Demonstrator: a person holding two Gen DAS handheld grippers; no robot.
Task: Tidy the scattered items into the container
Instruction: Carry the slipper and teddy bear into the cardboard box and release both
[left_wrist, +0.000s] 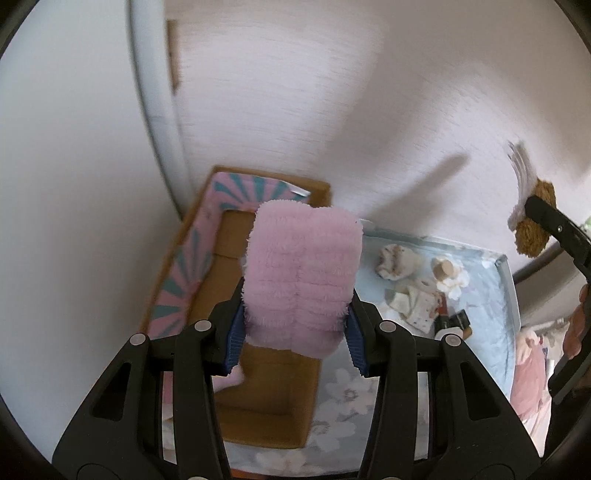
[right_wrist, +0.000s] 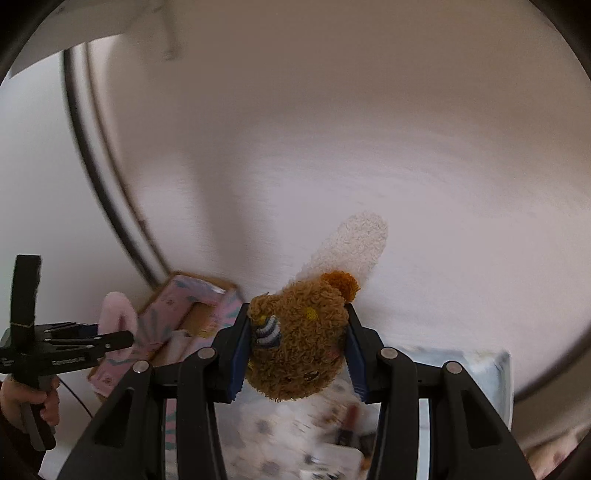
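over box (left_wrist: 192, 258), pink sock (left_wrist: 301, 273) hides interior

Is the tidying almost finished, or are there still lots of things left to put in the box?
Not finished. The cardboard box looks nearly empty. The left gripper holds a pink fluffy sock above it; the right gripper holds a brown bear sock. Several small items still lie on the flowered cloth.

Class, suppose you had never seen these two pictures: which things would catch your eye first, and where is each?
First, the fluffy pink sock, clamped by the left gripper above the open cardboard box. Next, the brown bear-faced sock with its cream end, pinched in the right gripper against the white wall.
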